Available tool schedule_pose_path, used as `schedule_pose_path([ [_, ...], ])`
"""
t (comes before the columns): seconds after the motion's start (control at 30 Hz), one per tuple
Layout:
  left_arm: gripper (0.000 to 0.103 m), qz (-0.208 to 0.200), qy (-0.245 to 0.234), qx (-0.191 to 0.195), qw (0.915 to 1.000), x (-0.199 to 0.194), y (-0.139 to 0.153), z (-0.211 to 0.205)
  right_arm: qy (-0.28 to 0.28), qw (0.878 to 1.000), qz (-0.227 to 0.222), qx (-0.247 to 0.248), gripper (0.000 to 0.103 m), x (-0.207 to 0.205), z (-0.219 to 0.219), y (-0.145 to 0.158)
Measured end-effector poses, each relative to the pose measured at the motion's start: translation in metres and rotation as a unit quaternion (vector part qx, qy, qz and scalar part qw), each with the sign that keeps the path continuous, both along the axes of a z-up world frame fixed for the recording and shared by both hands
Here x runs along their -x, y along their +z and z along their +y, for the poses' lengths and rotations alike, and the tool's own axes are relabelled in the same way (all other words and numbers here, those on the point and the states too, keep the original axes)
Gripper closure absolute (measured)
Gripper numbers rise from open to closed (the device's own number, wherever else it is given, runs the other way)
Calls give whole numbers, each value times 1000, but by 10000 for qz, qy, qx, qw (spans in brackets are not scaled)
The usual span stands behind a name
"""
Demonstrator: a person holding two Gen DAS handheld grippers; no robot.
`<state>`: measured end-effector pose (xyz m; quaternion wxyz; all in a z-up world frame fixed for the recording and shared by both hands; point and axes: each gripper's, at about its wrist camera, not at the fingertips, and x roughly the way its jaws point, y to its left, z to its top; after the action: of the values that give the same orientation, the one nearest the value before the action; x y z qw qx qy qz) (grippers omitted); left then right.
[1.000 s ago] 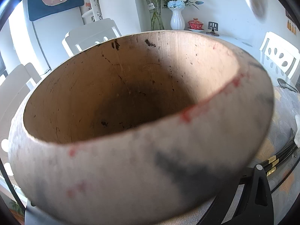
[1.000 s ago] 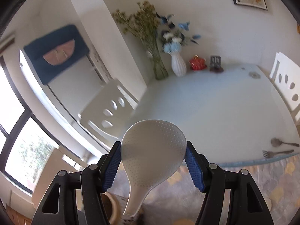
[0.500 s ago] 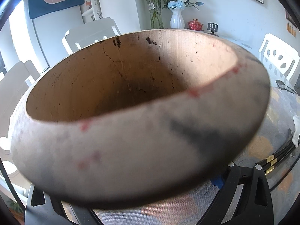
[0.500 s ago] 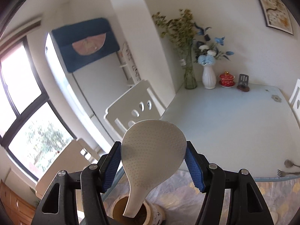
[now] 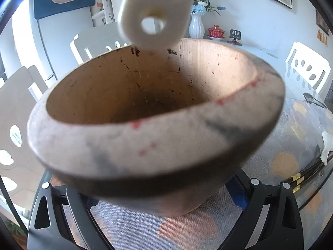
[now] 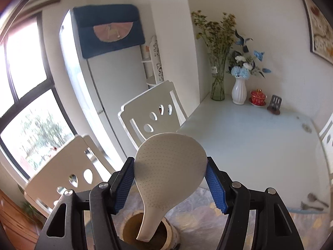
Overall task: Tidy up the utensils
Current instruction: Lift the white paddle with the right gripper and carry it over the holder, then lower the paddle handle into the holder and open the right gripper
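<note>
Black tongs, blue textured pads, silver screws

White dotted rice paddle, blue-padded tongs

Daylit white room: chairs, fridge, window.

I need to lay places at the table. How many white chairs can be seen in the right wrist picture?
3: one at the table's left side, one nearer, lower left, and part of one at the right edge. Others may be hidden.
</note>
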<state>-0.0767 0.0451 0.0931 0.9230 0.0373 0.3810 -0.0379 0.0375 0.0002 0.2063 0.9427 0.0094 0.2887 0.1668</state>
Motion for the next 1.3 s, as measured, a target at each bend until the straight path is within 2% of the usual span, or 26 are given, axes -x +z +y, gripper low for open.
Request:
schedule_pose_path([
  [0.27,9,-64,-53,295,9995,0,5,7,168,9998,-7,94,38,4,11,-1],
  [0.67,9,-68,-50,266,9996,-1,7,7,120,9996,38,268,38,6,15,-7],
  [0.93,9,-68,-52,259,9996,0,7,7,61,9997,97,216,38,6,12,-7],
  [1.3,9,-87,-44,207,9997,6,9,5,-71,9995,309,-76,28,9,-3,-6],
])
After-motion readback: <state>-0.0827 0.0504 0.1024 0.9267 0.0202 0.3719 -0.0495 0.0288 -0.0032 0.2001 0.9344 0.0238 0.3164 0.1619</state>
